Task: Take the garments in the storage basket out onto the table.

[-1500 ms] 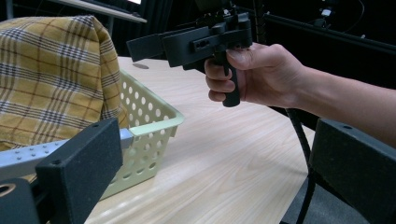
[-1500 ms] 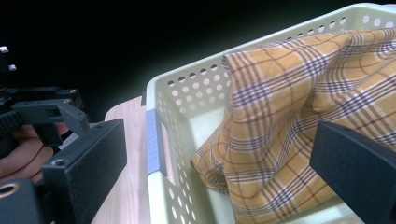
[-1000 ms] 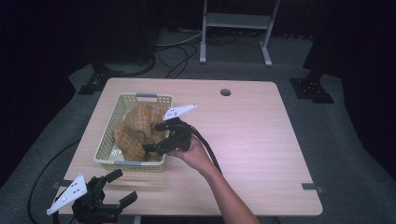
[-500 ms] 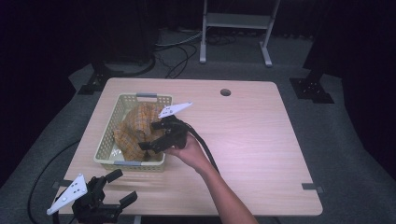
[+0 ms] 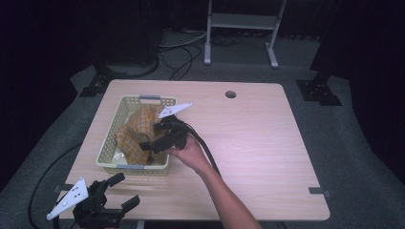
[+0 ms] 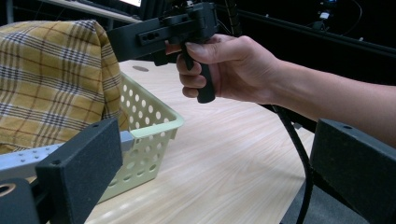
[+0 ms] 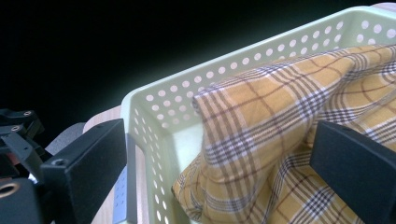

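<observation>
A yellow plaid cloth lies heaped in a pale green perforated basket on the left half of the table. A hand holds my right gripper over the basket's near right part, open, its jaws pointing down at the cloth. In the right gripper view the cloth bulges between and beyond the wide-apart jaws of that gripper, near the basket's corner. My left gripper rests open at the table's front left corner, with no hand on it.
The wooden table has a round cable hole at the back. In the left gripper view the hand and its trailing cable sit just right of the basket. Dark floor, cables and a stand lie beyond.
The right gripper has shifted slightly left and down, closer over the cloth in the basket. The left gripper has not moved.
</observation>
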### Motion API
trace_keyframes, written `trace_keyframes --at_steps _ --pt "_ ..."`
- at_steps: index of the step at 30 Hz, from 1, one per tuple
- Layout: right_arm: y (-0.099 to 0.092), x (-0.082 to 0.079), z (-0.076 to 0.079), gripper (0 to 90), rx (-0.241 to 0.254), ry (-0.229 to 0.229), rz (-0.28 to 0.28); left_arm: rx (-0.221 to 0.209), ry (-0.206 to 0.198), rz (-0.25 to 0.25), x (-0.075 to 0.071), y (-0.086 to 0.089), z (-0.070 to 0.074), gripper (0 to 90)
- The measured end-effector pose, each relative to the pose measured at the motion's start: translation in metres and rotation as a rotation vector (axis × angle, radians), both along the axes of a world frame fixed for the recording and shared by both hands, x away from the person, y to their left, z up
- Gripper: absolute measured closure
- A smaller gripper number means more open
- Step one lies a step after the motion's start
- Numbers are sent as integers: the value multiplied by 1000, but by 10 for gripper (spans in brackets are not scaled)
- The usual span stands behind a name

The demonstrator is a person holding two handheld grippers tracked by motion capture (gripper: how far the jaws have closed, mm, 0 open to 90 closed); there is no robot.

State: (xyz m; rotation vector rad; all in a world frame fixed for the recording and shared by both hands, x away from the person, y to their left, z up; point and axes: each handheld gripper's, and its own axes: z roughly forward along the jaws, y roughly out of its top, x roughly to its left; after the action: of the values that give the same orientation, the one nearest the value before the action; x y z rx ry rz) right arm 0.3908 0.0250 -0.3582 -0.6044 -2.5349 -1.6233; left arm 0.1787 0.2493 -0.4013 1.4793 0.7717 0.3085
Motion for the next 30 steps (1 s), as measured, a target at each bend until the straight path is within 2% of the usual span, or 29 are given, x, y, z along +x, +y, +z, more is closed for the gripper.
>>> trace_keyframes --at_steps 22,25,30 --pt "21 11 -8 39 -65 16 -1 -5 0 4 0 1 0 26" --pt "25 11 -9 53 -73 31 0 -6 1 4 0 2 0 27" --pt "30 11 -11 117 -104 22 2 -3 -1 4 0 1 0 26"
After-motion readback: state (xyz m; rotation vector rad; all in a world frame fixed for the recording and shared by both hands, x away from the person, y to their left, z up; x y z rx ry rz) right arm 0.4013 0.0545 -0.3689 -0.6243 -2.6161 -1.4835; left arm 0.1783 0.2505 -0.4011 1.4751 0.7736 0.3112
